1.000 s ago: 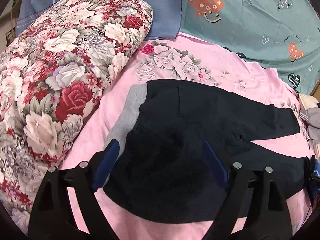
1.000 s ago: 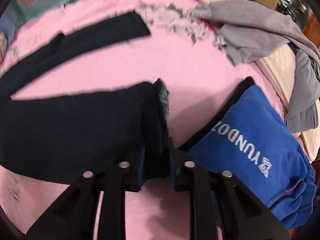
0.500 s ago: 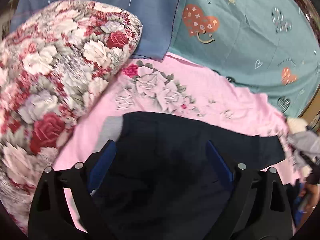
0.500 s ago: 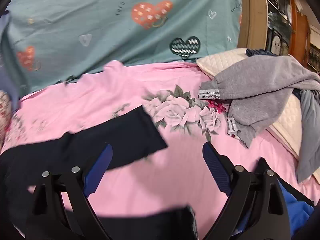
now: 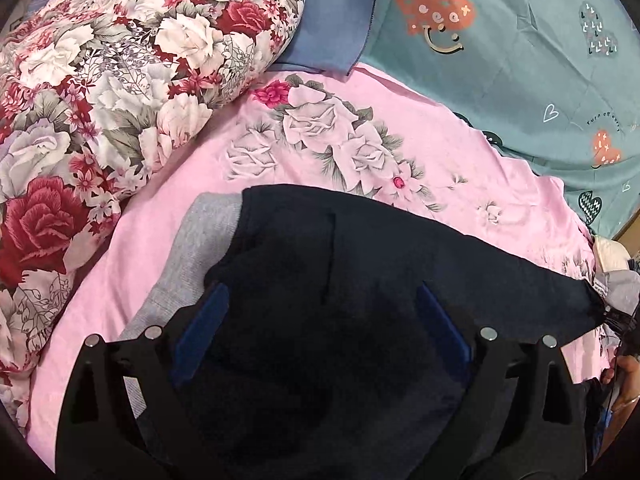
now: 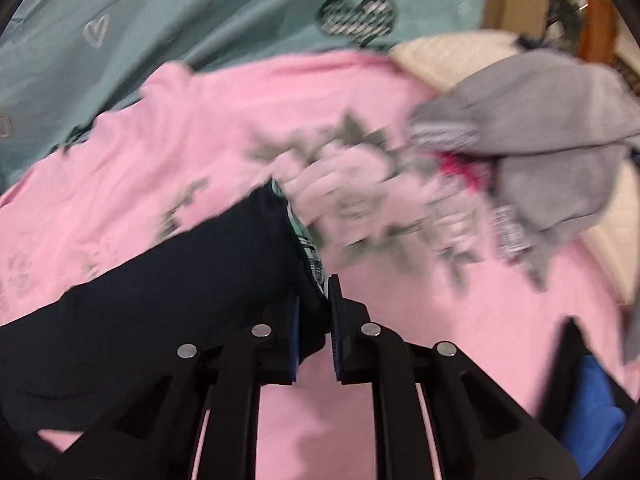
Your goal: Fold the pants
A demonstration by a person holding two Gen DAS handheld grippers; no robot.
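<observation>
Dark navy pants [image 5: 360,280] with a grey waistband [image 5: 196,248] lie flat on the pink floral bedsheet [image 5: 360,148]. My left gripper [image 5: 320,292] hangs open and wide just above the seat of the pants, with nothing pinched. In the blurred right wrist view, my right gripper [image 6: 314,296] has its jaws closing, and the blue pads pinch the cuff end of one pants leg [image 6: 180,300]. A greenish lining [image 6: 306,240] shows at that cuff. In the left wrist view the same leg end [image 5: 580,304] reaches the right edge, beside a person's hand [image 5: 624,368].
A rolled floral quilt [image 5: 100,100] fills the left side of the bed. A blue pillow [image 5: 332,20] and a teal heart-print sheet [image 5: 520,60] lie at the back. A grey garment [image 6: 540,128] and a blue garment [image 6: 592,412] lie right of the pants.
My right gripper let go of the near leg's end, opened, swung over to the other leg's cuff and closed on it. My left gripper moved in closer over the waist.
</observation>
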